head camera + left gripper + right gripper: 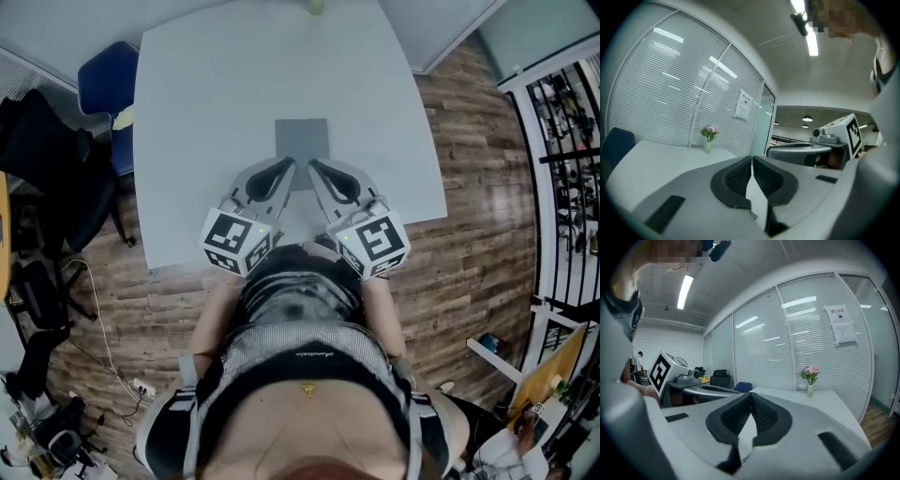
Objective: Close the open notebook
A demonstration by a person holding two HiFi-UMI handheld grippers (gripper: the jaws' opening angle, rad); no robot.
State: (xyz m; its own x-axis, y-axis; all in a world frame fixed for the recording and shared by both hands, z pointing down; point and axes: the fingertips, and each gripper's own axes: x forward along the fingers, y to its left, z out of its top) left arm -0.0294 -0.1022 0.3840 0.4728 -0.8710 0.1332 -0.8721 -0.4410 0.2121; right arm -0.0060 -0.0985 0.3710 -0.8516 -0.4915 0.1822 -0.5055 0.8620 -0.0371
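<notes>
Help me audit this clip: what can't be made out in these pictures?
Notebook: head view, near corners behind the left gripper and right gripper; absent from both gripper views.
Vase: head view, cut off by the top edge.
Sign: both gripper views, print too small to read.
Chair: head view, partly under the table.

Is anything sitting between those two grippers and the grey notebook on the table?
Nothing visible does. The grey rectangular notebook lies flat on the pale table; the left gripper and right gripper, both shut and empty, hang at its near edge.
</notes>
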